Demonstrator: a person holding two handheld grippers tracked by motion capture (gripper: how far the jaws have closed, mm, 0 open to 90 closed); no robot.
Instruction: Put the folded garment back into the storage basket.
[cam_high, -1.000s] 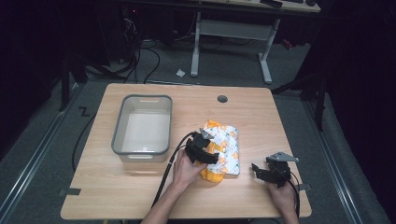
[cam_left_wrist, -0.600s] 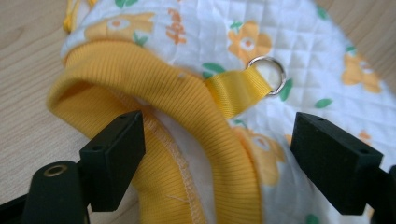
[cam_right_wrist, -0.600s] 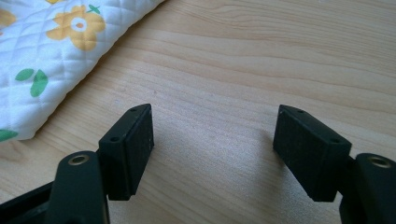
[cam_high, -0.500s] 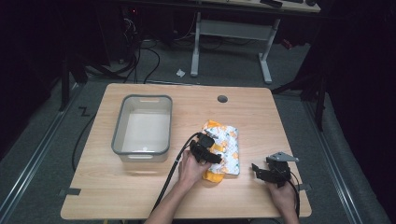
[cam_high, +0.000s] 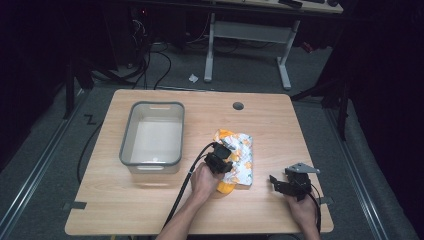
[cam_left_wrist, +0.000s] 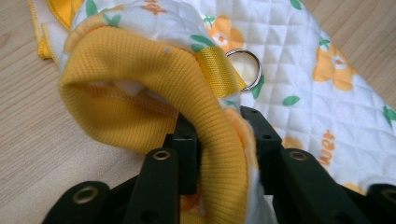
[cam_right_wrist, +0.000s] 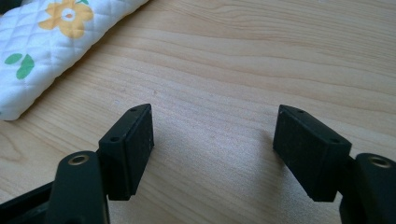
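At the centre of the high view, the quilted pet garment (cam_high: 239, 159) lies on the table (cam_high: 150, 210), long axis running up-frame. The left gripper (cam_left_wrist: 219, 140) has just closed, jaws pinching its yellow ribbed cuff (cam_left_wrist: 140, 84). The right gripper (cam_right_wrist: 212, 149) gapes empty, well right of the garment.

Quilted garment (cam_left_wrist: 299, 70), orange print near the lower right of the left gripper view: the letters "uer", probably the tail end of a longer word, the rest hidden behind the jaws.
Quilted garment, top edge of the left gripper view: part of another orange print, cut off by the frame and not readable.
High view: no lettering readable.
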